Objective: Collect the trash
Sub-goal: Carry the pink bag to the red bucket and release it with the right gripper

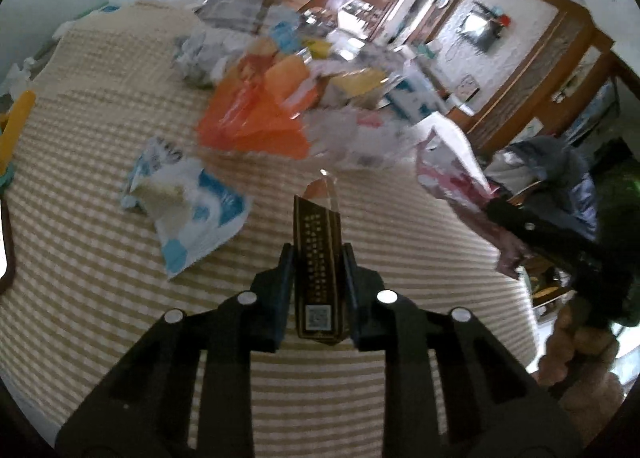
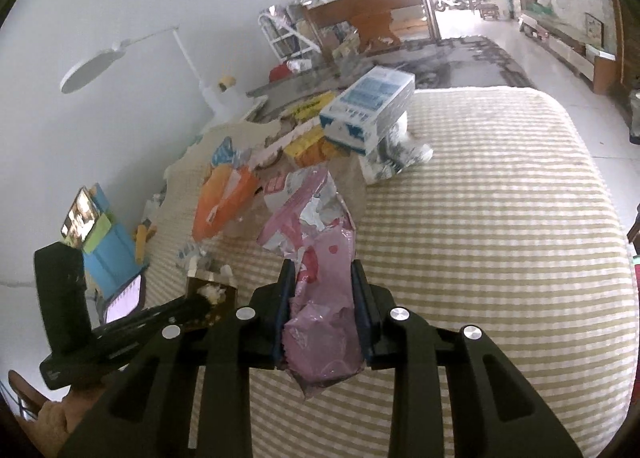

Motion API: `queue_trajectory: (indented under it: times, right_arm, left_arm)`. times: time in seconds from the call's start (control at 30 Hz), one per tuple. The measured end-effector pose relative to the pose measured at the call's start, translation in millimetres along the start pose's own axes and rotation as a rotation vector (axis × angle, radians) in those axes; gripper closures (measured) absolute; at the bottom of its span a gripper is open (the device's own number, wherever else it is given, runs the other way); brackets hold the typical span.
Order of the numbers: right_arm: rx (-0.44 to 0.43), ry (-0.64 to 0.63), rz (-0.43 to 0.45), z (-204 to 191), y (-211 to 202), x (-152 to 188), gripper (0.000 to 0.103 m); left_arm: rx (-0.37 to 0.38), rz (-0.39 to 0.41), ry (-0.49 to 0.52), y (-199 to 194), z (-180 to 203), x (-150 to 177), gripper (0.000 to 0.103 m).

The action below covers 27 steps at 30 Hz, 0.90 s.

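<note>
We held the left gripper (image 1: 318,258) with its jaws closed on a dark brown carton (image 1: 318,258), a slim printed box with a code label near its lower end, sitting at lower centre of the left wrist view above the striped bed (image 1: 100,278). It looked stiff and light to us, easy to pinch across its narrow faces, though we judged a hard squeeze could crush it if it was empty. Its top end stood open; the right wrist view showed something pale and crumpled inside, which we could not identify.

The right gripper (image 2: 323,298) had its jaws clamped on a pink foil wrapper (image 2: 320,258), at centre of the right wrist view. That wrapper was soft, crinkled and torn open at the top, with silver lining showing; we judged it nearly weightless and slippery, best taken where the film bunches thick, as here.

The remaining trash lay heaped in the upper middle of both views: an orange plastic bag (image 1: 256,113), a blue and white box (image 2: 368,113) resting on top of the heap, and a blue and white flat bag (image 1: 188,201) lying apart on the bed. We saw no bin or collecting bag in either view.
</note>
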State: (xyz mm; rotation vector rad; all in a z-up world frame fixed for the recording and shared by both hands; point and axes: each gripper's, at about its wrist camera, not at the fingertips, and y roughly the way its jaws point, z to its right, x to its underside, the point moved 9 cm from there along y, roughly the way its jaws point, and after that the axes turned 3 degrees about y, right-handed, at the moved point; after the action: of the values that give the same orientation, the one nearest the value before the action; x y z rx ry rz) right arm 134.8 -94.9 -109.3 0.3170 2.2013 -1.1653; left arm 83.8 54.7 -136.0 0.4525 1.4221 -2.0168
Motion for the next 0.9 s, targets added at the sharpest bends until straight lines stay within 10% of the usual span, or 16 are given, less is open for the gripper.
queue_trajectory:
  times: [0.9]
  right_arm:
    - [0.082,0.289,0.207,109.8,-84.8,-20.5,0.076]
  left_arm:
    - [0.269,-0.01,0.132,15.4,129.1,-15.9,0.081]
